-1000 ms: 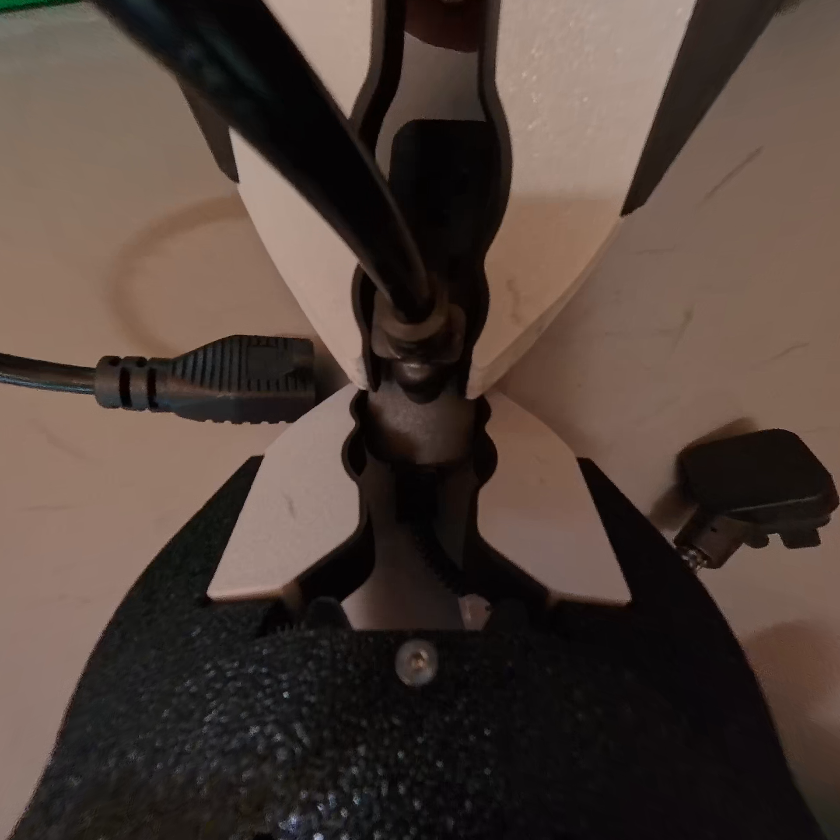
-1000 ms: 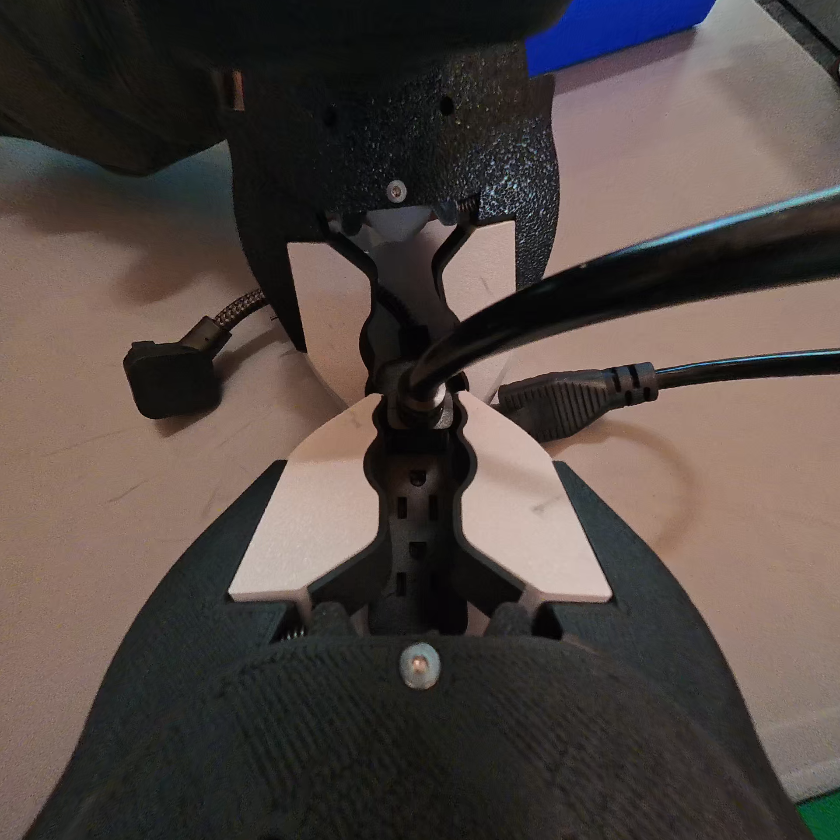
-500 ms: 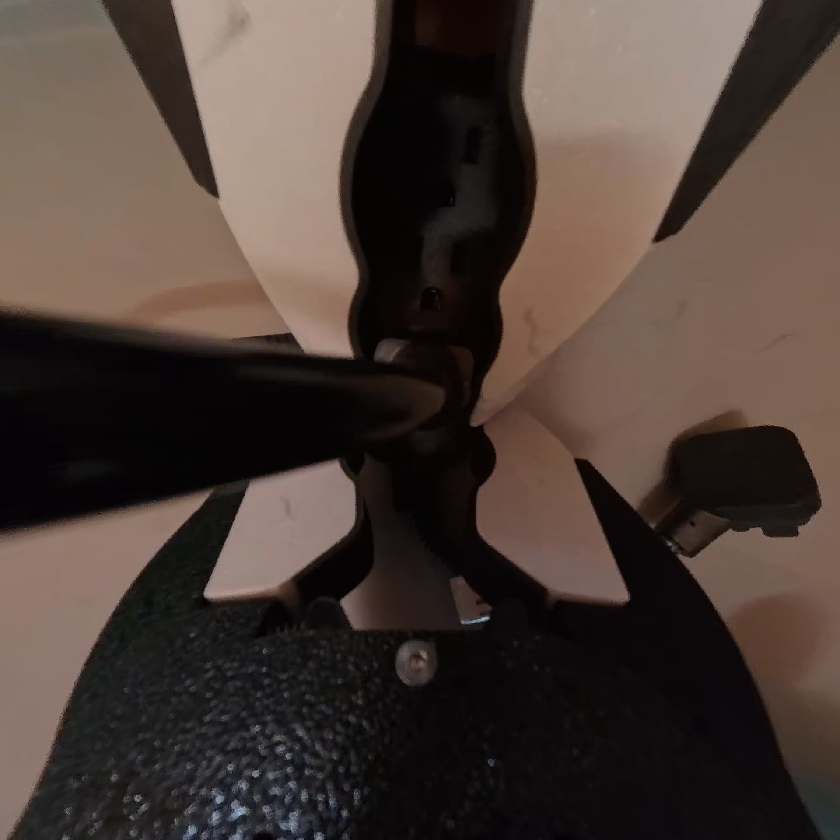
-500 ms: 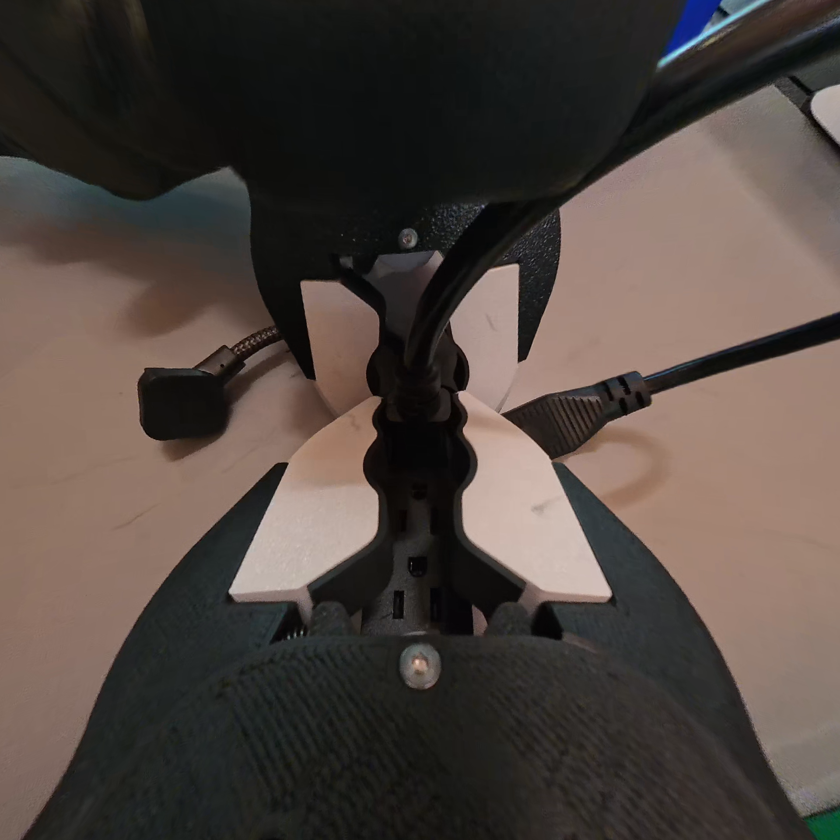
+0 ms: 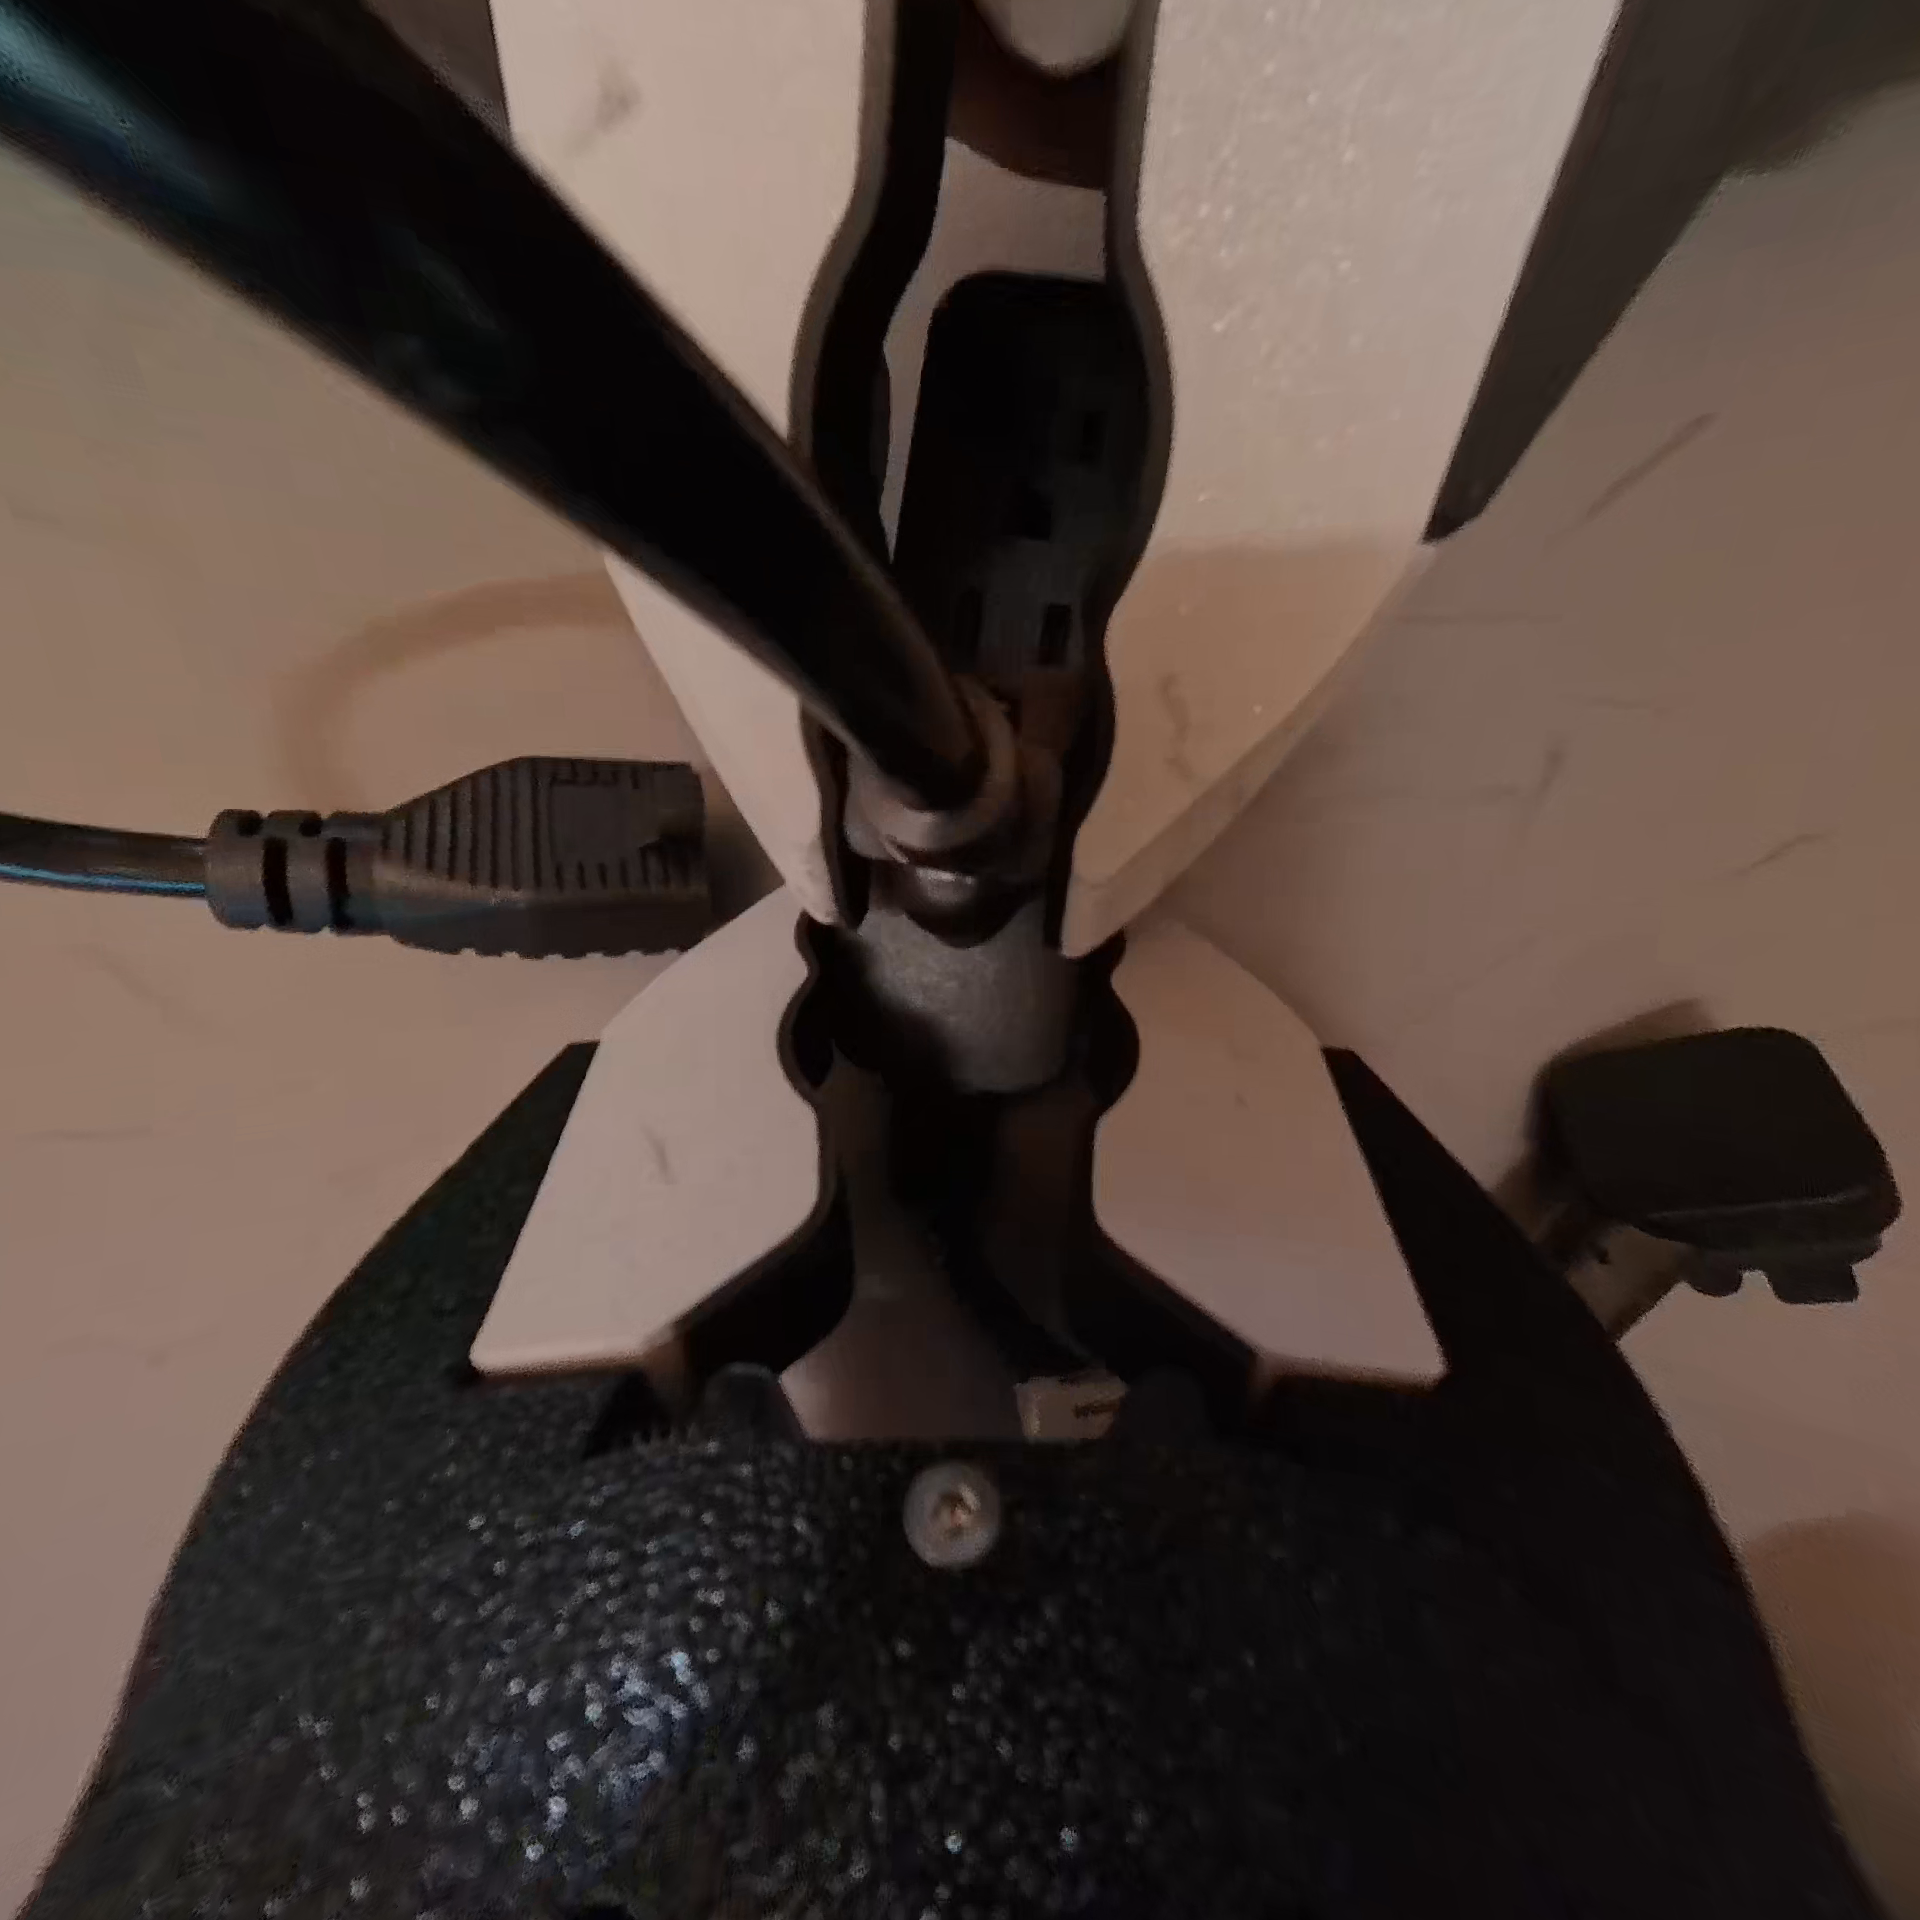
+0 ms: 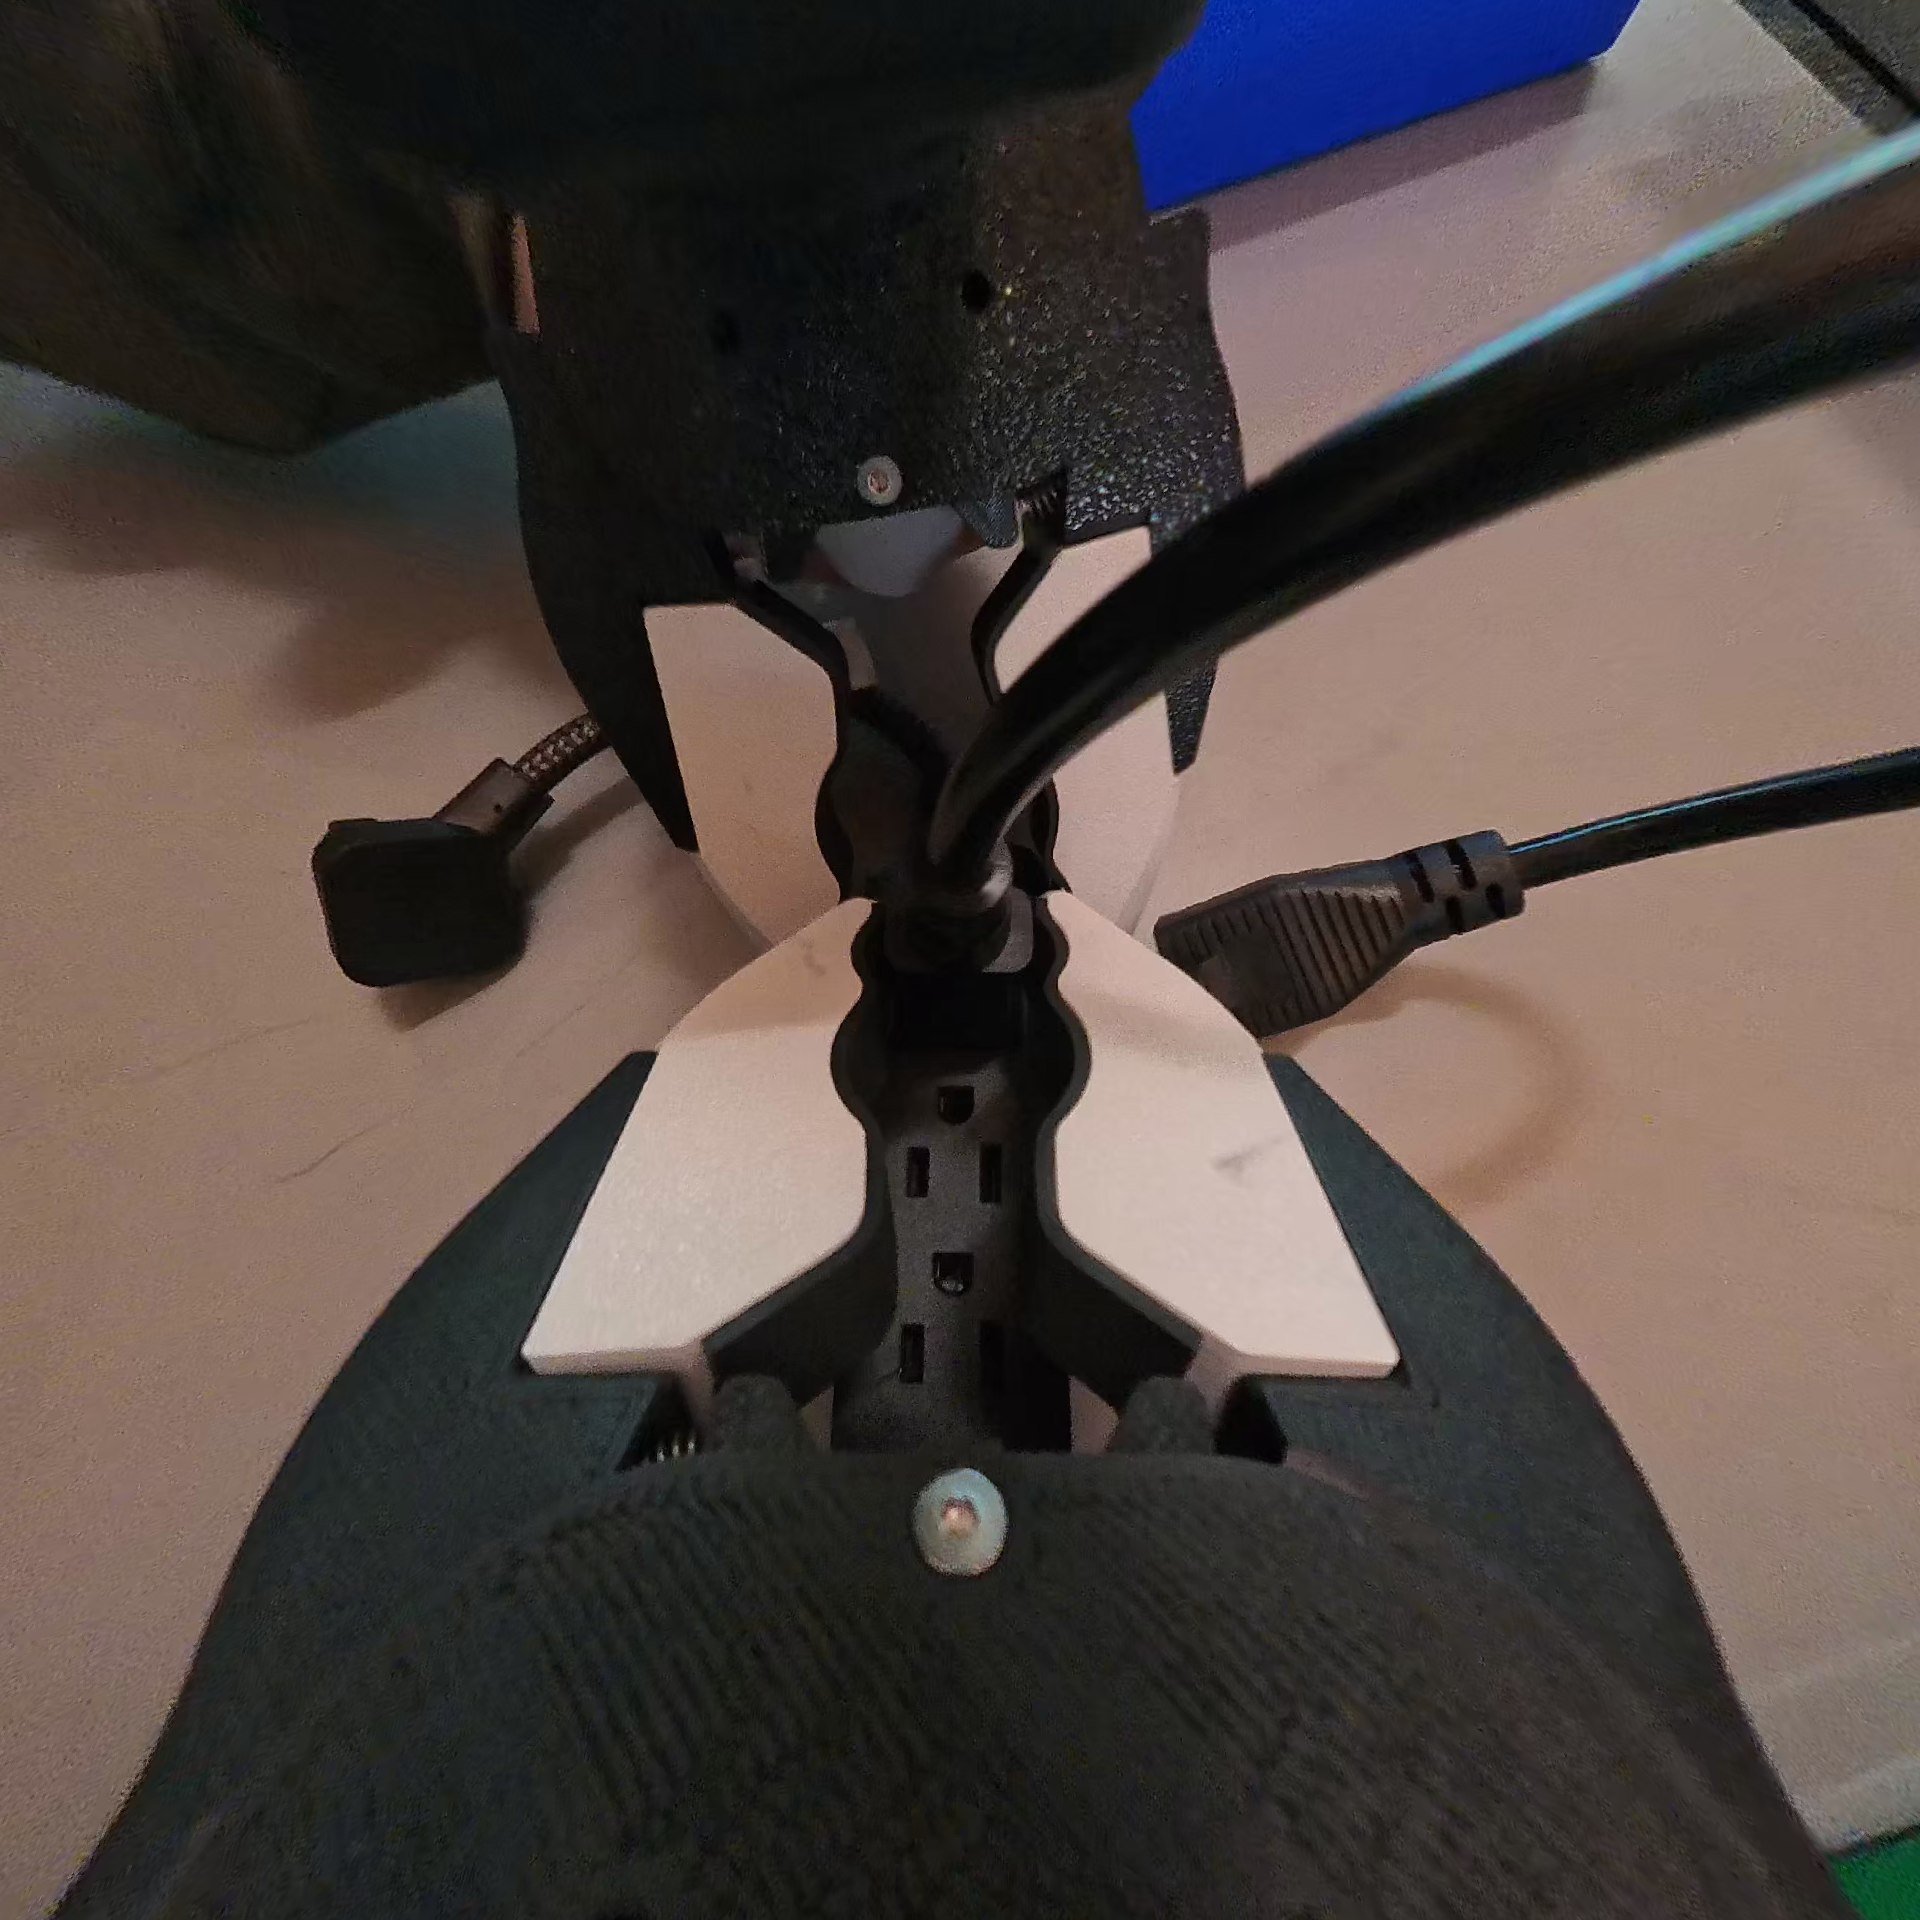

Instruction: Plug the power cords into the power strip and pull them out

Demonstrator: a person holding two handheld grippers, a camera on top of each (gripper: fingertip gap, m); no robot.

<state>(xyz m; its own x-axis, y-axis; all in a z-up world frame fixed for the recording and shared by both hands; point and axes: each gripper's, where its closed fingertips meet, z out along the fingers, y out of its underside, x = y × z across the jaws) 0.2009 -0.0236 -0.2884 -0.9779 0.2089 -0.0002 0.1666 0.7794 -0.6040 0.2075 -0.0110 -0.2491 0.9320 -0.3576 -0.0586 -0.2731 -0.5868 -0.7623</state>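
Strip (image 6: 951, 1226) lies on the surface (image 6: 208, 1039), clamped from opposite ends by both grippers' fingers: right gripper (image 6: 951, 940), left gripper (image 5: 956, 935). Plug (image 6: 951, 920) sits in it between them; a loose connector (image 6: 1320, 940) lies just beside the strip.

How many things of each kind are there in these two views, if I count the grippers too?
Grippers: 2, left gripper and right gripper
Power strip: 1
Cord ends: 3, thick-cord plug, ribbed connector, flat plug
Blue box: 1
Total: 7
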